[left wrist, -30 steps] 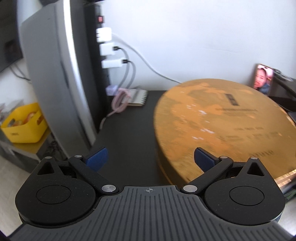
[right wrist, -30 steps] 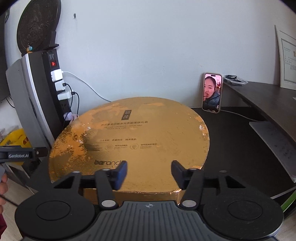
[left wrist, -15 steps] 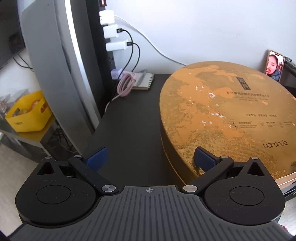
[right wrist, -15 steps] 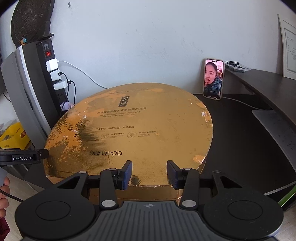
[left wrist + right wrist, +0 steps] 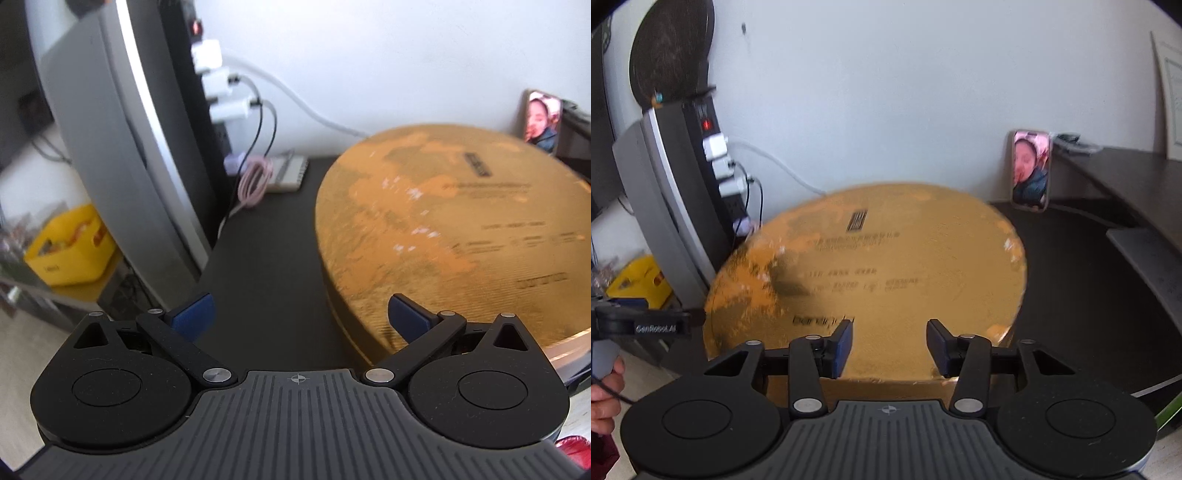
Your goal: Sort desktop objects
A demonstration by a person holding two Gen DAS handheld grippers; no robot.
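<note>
Because the round gold box point(image 5: 871, 273) covers most of the near half of the dark desk point(image 5: 1071, 280) and overhangs toward its front edge, both tools sit at its rim, which suggests a two-sided hold on something too broad for one pair of jaws. The right gripper point(image 5: 889, 347) hovers at the box's near edge with its blue pads point(image 5: 842, 345) parted a moderate way and nothing between them; the lid's edge lies just behind them, and contact cannot be told. The left gripper point(image 5: 301, 315) is spread wide and empty, one pad over bare desk and the other in front of the box's left rim point(image 5: 373, 332). Behind the box, a phone point(image 5: 1031, 170) leans upright on the wall with its screen lit, presumably propped for viewing. To the left, a power strip point(image 5: 218, 96) with white plugs stands upright, its cables dropping to a pink coiled cable point(image 5: 255, 181) beside a small notebook point(image 5: 290, 173). Motion blur smears the lettering on the lid. The box's underside and far side are hidden, and the yellow bin point(image 5: 70, 251) below the desk shows unclear contents.
</note>
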